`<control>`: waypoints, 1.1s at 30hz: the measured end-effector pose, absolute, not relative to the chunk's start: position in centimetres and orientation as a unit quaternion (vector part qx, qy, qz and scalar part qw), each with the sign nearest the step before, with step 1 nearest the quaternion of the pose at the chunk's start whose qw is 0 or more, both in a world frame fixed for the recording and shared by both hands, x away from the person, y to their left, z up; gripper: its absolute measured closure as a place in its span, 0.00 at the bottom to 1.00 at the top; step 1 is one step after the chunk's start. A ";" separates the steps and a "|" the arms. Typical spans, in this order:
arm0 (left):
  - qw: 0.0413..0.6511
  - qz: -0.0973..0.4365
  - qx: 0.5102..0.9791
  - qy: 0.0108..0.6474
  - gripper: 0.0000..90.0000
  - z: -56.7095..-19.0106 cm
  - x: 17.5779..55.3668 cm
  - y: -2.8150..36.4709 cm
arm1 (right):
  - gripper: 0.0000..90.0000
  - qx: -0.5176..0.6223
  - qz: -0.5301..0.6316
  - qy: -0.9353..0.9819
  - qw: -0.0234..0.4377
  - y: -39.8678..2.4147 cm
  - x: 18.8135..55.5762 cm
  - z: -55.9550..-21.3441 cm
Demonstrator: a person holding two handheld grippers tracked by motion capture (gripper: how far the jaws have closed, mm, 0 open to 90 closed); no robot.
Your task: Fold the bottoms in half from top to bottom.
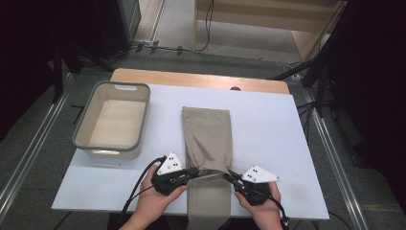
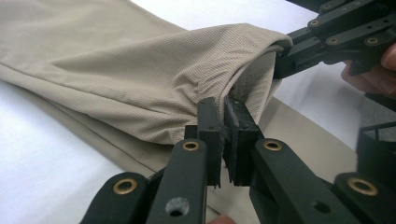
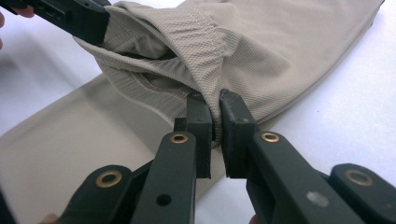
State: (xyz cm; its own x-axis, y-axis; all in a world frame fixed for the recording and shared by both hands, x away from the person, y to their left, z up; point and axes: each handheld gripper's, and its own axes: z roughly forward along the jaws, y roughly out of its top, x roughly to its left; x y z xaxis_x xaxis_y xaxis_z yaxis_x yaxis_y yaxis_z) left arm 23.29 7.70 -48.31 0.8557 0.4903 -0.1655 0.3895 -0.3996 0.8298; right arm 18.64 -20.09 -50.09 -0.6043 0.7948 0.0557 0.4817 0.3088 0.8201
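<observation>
A beige garment (image 1: pixel 208 134) lies folded lengthwise down the middle of the white tabletop (image 1: pixel 273 129), its near end hanging over the front edge. My left gripper (image 1: pixel 192 173) is shut on the left corner of the upper layer's hem, and my right gripper (image 1: pixel 230 176) is shut on the right corner. That hem is lifted slightly off the layer beneath. In the left gripper view the jaws (image 2: pixel 223 105) pinch the beige fabric (image 2: pixel 140 79), with the right gripper (image 2: pixel 327 37) across from them. In the right gripper view the jaws (image 3: pixel 212 100) clamp the stitched hem (image 3: pixel 205 51), and the left gripper (image 3: pixel 70 16) grips the far corner.
A grey-rimmed, cream plastic bin (image 1: pixel 112 86) stands on the table's left side with nothing inside. A wooden strip (image 1: pixel 191 76) borders the table's far edge. Cables and dark stands lie on the floor beyond.
</observation>
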 end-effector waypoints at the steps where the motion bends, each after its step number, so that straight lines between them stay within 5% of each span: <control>1: 0.480 0.052 0.836 0.261 0.96 -48.2 23.1 7.8 | 0.91 0.405 0.427 0.788 0.183 -20.1 18.4 -50.0; 25: 0.489 0.025 0.839 0.238 0.95 -47.3 17.5 9.3 | 0.89 0.383 0.442 0.793 0.171 -19.5 12.4 -49.1; 27: 0.497 0.013 0.836 0.233 0.86 -47.5 17.3 9.5 | 0.76 0.385 0.454 0.787 0.160 -19.8 12.1 -49.1; 29: 0.508 0.001 0.829 0.232 0.61 -47.4 17.4 9.9 | 0.44 0.376 0.462 0.791 0.138 -20.0 12.0 -48.9; 33: 0.527 0.004 0.818 0.232 0.31 -46.8 18.1 10.4 | 0.14 0.378 0.476 0.781 0.143 -20.7 11.8 -48.2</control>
